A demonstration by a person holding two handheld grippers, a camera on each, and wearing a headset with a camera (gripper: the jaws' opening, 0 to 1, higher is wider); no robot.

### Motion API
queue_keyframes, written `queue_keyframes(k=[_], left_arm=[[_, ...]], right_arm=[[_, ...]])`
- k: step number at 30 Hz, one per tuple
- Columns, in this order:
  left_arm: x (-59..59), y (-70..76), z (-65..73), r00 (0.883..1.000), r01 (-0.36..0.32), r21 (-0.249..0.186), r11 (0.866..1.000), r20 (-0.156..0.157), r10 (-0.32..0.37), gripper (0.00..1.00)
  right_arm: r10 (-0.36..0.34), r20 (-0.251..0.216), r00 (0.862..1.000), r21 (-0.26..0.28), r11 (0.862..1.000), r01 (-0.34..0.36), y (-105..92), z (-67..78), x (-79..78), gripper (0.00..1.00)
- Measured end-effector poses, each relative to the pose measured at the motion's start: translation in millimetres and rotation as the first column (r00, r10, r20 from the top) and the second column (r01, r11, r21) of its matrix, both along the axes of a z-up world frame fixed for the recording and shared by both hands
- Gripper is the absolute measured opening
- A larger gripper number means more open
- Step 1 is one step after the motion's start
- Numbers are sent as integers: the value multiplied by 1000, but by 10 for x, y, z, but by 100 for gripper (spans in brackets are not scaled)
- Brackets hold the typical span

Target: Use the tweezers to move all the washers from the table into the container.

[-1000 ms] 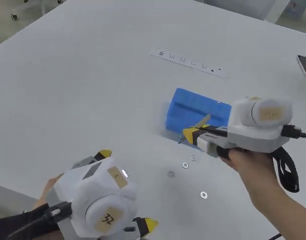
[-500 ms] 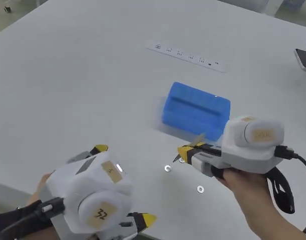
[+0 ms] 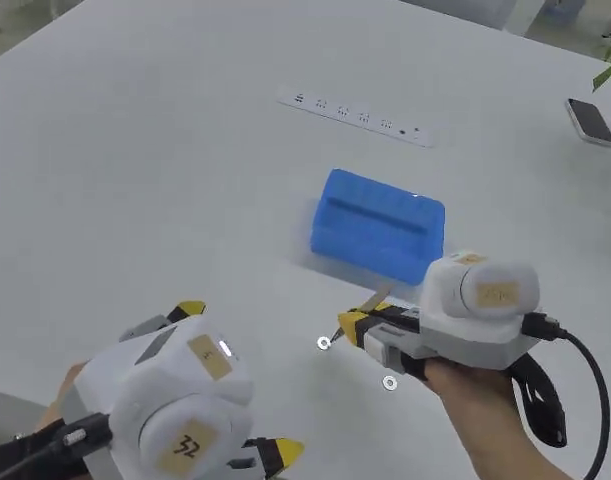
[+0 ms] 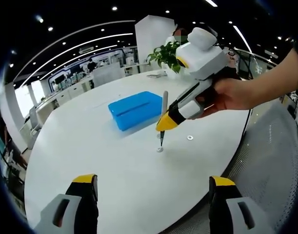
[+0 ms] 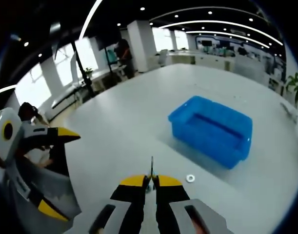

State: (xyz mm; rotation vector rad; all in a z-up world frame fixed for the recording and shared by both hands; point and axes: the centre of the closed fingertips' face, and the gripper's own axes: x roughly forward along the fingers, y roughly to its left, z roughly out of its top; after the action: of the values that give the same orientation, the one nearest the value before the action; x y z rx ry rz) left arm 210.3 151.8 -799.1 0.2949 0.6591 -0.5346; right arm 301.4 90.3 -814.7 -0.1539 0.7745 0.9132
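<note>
Right gripper (image 3: 351, 326), clamped on tweezers (image 4: 164, 105), holds their tips at a small silver ring washer (image 3: 324, 343). From it, the blue container (image 3: 380, 225) sits at 1 o'clock across bare worktop (image 3: 185, 180). Left gripper (image 4: 153, 179) gapes wide.

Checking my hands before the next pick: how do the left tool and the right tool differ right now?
The left tool has its jaws wide apart and holds nothing; the right tool is shut on the tweezers. The right tool sits near the blue container, with the tweezers' tip down at a washer; the left tool hangs back, apart from them. Both have yellow-tipped jaws.
</note>
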Motion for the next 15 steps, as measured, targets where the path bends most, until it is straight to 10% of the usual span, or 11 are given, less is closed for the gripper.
queue_keyframes(k=[15], left_arm=[[29, 39, 11, 1000, -19, 10, 1000, 22, 19, 96]], right_arm=[[-30, 20, 999, -27, 999, 30, -15, -62, -11, 4]])
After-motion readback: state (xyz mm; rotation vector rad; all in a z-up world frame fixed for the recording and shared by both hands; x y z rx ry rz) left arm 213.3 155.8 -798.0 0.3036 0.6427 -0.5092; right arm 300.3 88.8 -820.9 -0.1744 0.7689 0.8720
